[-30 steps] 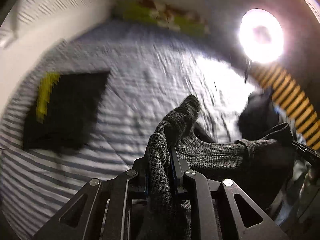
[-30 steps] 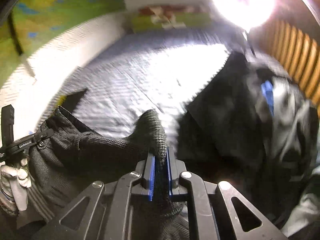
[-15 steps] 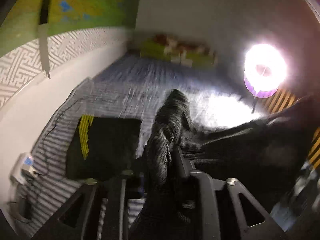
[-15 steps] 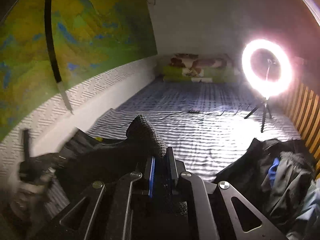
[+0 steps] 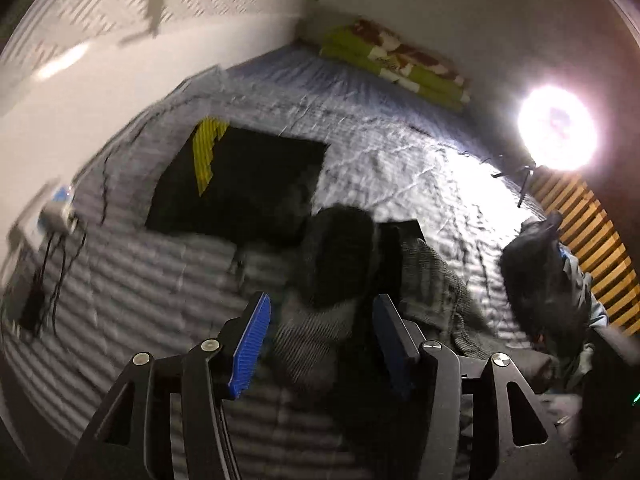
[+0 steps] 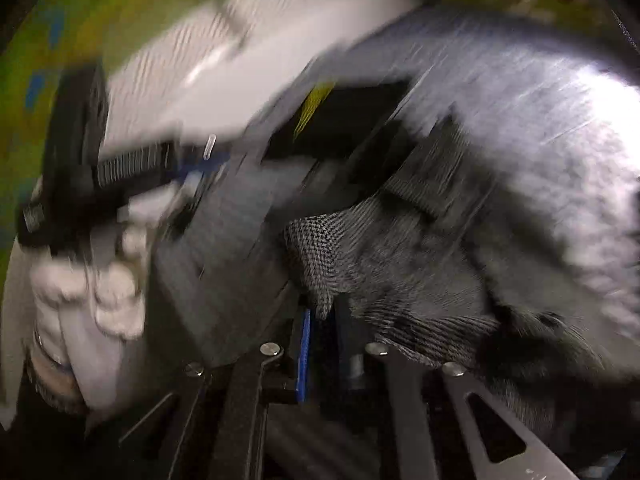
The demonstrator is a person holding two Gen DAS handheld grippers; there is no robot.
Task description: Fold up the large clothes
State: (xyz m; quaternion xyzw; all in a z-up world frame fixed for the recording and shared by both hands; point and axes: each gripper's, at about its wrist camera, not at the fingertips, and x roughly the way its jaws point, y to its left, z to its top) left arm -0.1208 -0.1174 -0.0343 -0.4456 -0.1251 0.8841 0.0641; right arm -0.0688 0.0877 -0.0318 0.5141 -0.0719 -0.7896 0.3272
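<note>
My left gripper (image 5: pixel 320 332) has just been opening, its jaws now spread with the grey knit garment (image 5: pixel 316 332) lying loose between the blue pads (image 5: pixel 250 344) on the striped bed (image 5: pixel 400 168). My right gripper (image 6: pixel 320 344) has just begun parting, a knit corner still between its narrow jaws. The garment stretches sideways between both grippers; I see no containers.

Bed (image 5: pixel 400 184): striped cover, centre
Ring light (image 5: pixel 558 128): glaring, 2 o'clock
Wall (image 5: pixel 132 76): white, 10 o'clock
Slats (image 5: pixel 592 240): wooden, 3 o'clock
</note>
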